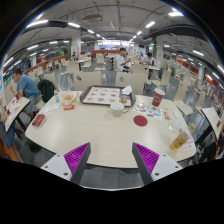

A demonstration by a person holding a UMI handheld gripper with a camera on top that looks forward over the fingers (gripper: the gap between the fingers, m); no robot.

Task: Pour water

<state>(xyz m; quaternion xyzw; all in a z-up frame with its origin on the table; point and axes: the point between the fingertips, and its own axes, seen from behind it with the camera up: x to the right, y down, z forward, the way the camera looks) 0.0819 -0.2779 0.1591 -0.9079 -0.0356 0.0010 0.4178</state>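
The jaws stand spread and empty, their purple pads (77, 156) hovering over the near edge of the pale round surface (95, 130), so nothing is gripped and, by my reading, the pouring has not begun. Well beyond them stand a white cup (117, 108) and a red-lidded cup (158, 98), before a brown tray (104, 96); which vessel holds the water I cannot tell.

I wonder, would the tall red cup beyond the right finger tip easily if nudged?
Probably: the tall red cup stands upright and looks narrow for its height, so a high push may topple it. It stands free on the round white table, well beyond the open gripper.
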